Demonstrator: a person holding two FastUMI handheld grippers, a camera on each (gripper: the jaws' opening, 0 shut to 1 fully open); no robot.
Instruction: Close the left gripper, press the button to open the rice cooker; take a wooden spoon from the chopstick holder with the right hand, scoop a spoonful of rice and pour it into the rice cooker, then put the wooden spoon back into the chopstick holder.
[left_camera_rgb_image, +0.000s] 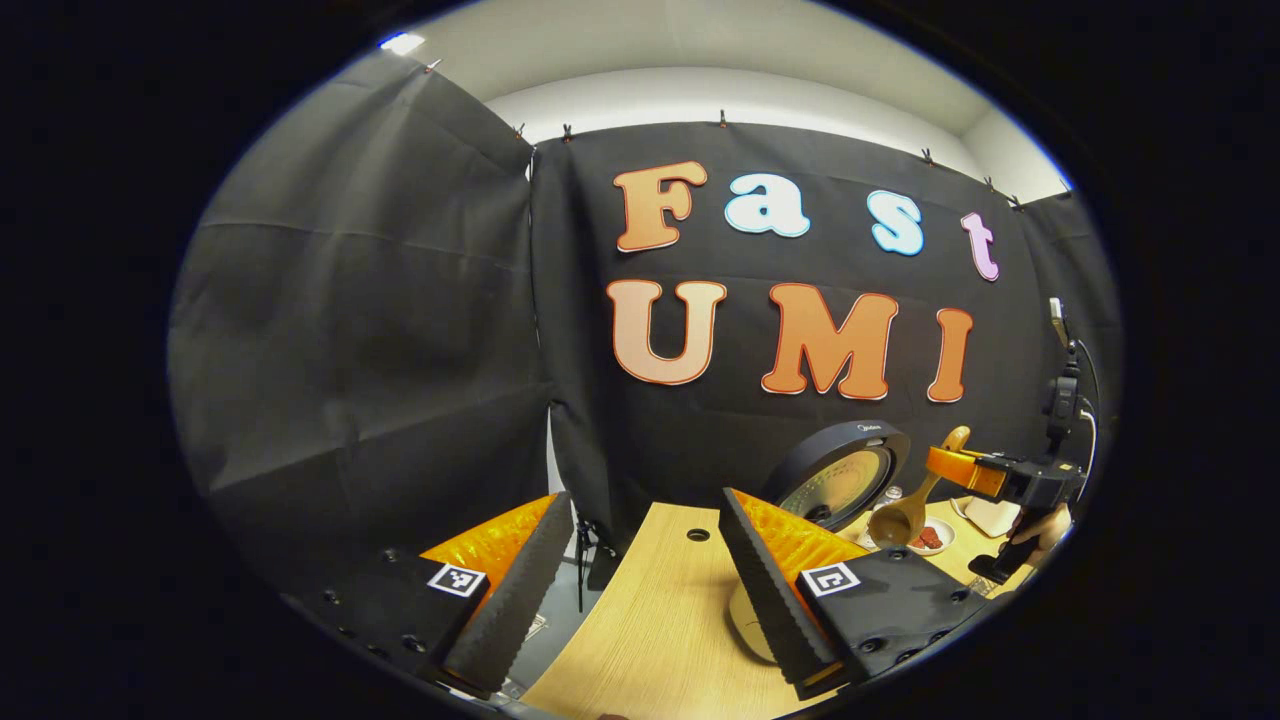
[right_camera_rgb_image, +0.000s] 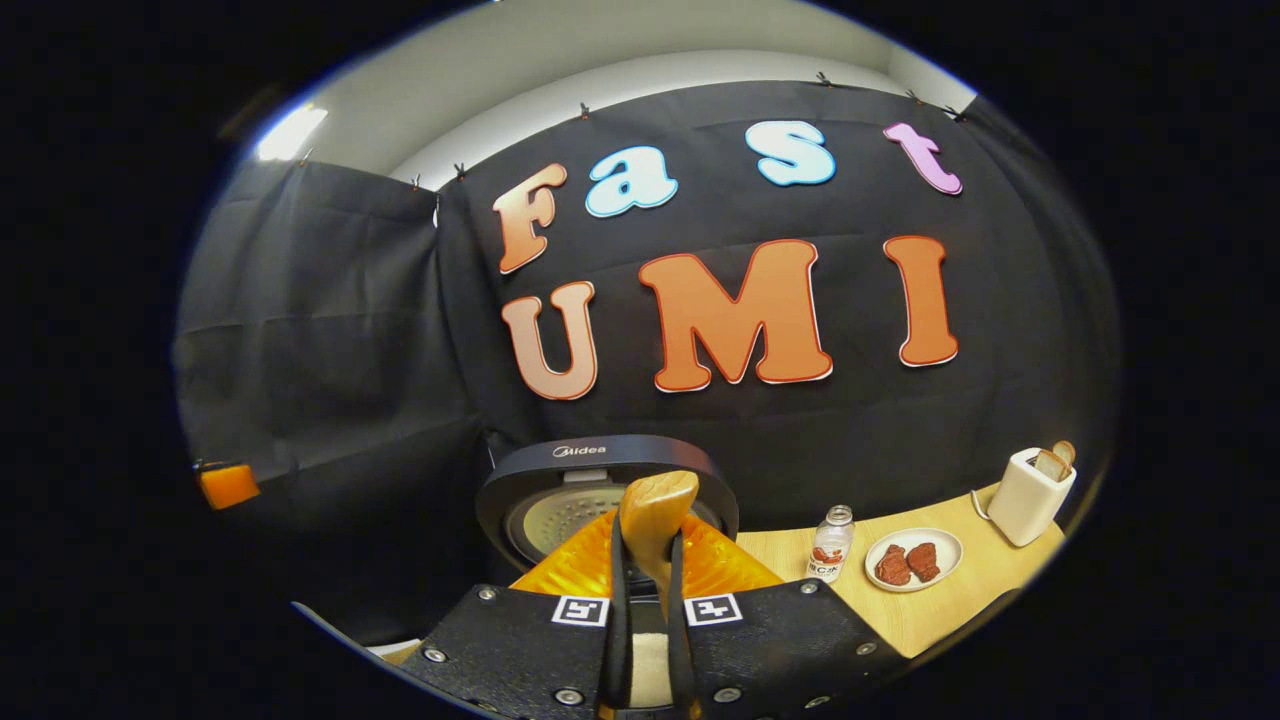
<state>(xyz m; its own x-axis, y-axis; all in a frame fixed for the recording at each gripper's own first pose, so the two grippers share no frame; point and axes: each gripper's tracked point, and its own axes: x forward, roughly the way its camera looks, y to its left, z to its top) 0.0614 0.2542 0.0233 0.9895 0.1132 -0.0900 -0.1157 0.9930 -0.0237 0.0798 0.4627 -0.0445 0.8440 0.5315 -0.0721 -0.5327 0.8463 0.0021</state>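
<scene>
In the right gripper view my right gripper (right_camera_rgb_image: 648, 585) is shut on the handle of the wooden spoon (right_camera_rgb_image: 655, 515), which stands up between its fingers. Right behind it the dark rice cooker (right_camera_rgb_image: 605, 465) has its lid raised. The left gripper view shows the right gripper (left_camera_rgb_image: 952, 468) off to the right holding the spoon (left_camera_rgb_image: 903, 512) bowl-down beside the cooker's open lid (left_camera_rgb_image: 840, 472). I cannot tell what is in the bowl. My left gripper (left_camera_rgb_image: 640, 590) is open over the wooden table (left_camera_rgb_image: 660, 630), its fingers wide apart and holding nothing.
Right of the cooker stand a small bottle (right_camera_rgb_image: 830, 545), a white plate (right_camera_rgb_image: 945, 550) with red pieces of food, and a white toaster (right_camera_rgb_image: 1030, 490) with bread. The plate (left_camera_rgb_image: 946, 535) and a hand (left_camera_rgb_image: 1050, 525) appear at the far right of the left gripper view.
</scene>
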